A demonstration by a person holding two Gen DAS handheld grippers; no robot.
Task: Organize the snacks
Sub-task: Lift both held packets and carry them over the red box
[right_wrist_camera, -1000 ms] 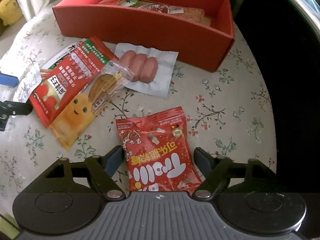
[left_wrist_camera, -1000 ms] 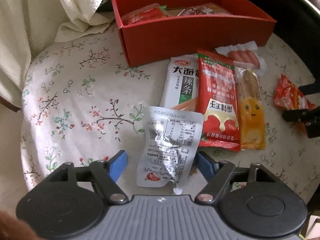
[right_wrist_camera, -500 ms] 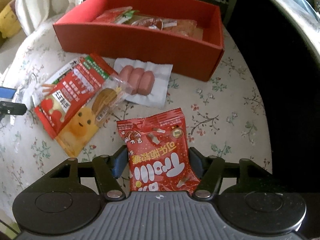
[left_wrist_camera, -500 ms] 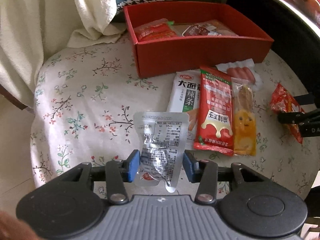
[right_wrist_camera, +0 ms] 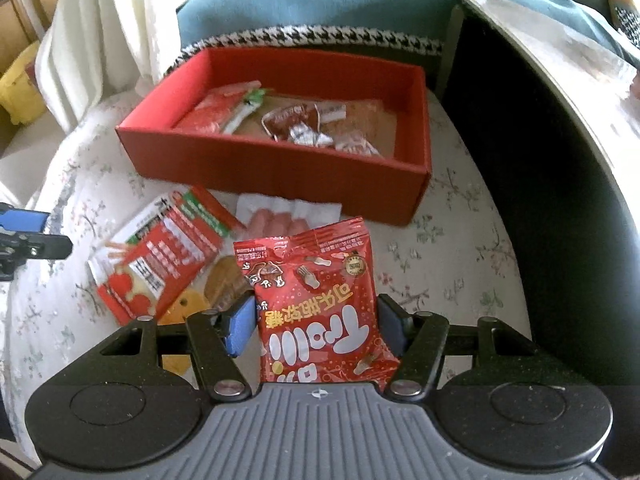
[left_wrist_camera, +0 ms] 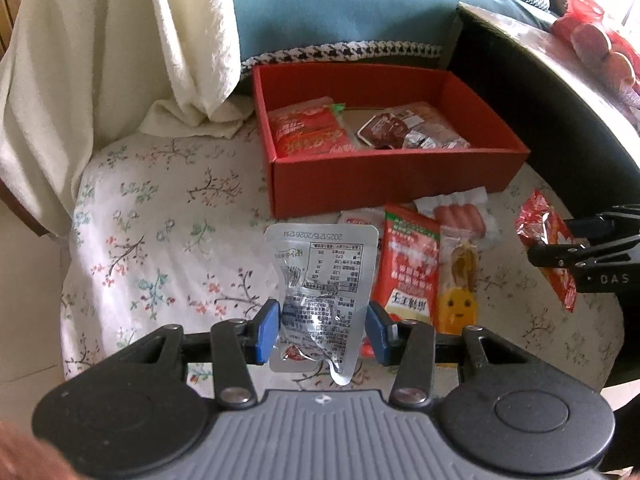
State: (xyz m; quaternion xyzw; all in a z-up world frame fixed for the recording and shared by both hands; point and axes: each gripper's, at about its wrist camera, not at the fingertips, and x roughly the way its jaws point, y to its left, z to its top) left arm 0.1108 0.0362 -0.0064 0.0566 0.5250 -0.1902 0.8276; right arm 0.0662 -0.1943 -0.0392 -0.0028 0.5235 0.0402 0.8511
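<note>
My left gripper (left_wrist_camera: 322, 332) is shut on a silver foil snack pouch (left_wrist_camera: 322, 280) and holds it above the floral cloth. My right gripper (right_wrist_camera: 316, 326) is shut on a red candy bag (right_wrist_camera: 316, 292), also lifted; the bag also shows in the left wrist view (left_wrist_camera: 548, 248). The red box (left_wrist_camera: 392, 178) stands beyond both, holding a red packet (left_wrist_camera: 308, 134) and several small wrapped snacks (left_wrist_camera: 408, 128). It also shows in the right wrist view (right_wrist_camera: 280, 170). On the cloth between the grippers lie a red-and-green packet (left_wrist_camera: 410, 264), an orange stick snack (left_wrist_camera: 460, 280) and a sausage pack (left_wrist_camera: 460, 216).
The floral-covered round surface (left_wrist_camera: 160, 240) drops off at left. A cream towel (left_wrist_camera: 120, 52) hangs at back left, a teal cushion (left_wrist_camera: 340, 8) behind the box. A dark table edge (left_wrist_camera: 560, 92) rises on the right.
Both grippers have closed on their packs and lifted them off the cloth. Both views have risen and pulled back, so the inside of the red box shows more.
</note>
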